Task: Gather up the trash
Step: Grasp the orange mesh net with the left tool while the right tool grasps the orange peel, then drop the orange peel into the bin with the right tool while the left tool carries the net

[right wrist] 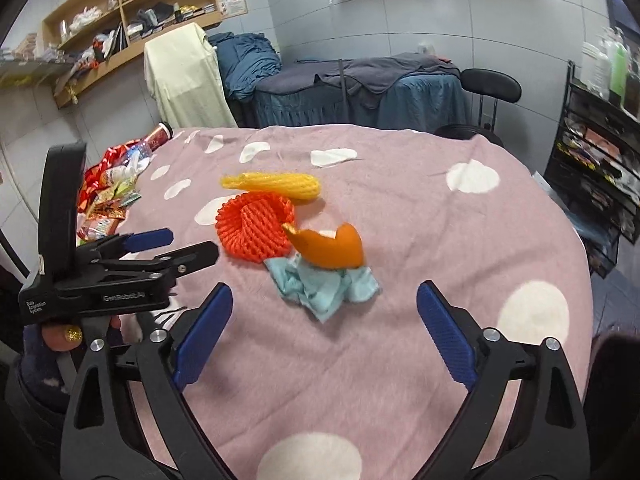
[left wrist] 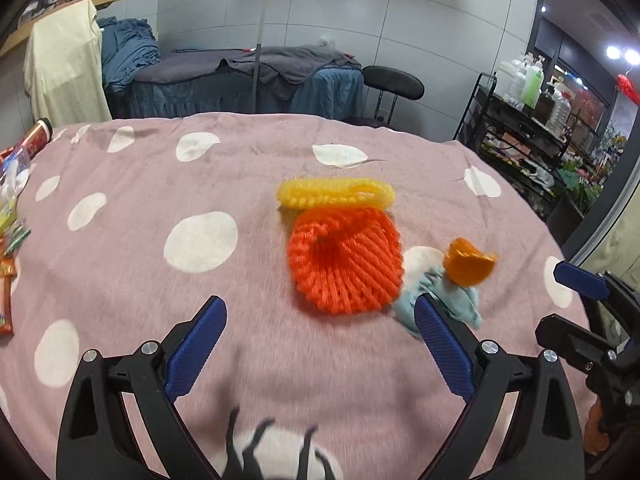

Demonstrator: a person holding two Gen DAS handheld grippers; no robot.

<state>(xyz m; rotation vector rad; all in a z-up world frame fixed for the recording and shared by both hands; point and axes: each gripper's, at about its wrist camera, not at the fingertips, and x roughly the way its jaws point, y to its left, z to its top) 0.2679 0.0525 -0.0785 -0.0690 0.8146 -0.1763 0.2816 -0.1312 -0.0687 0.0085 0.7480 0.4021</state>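
on the pink spotted blanket (right wrist: 400,216): one orange net (right wrist: 254,228), one yellow net (right wrist: 276,186), one peel (right wrist: 332,246), one blue tissue (right wrist: 320,288), clustered mid-cloth, bare cloth around. my left claw (left wrist: 318,344) and right claw (right wrist: 324,332) spread, empty.

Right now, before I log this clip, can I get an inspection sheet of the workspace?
Surface: pink fleece blanket with white dots, no bin seen.
Job's things: yellow foam fruit net touching orange foam fruit net; orange peel piece on crumpled pale blue tissue.
Clutter: snack wrappers and a red can at the left edge.
Grippers: left tongs open, empty; right tongs open, empty.
Cables: nothing seen.
Surroundings: wooden wall shelves, covered massage bed, black stool.
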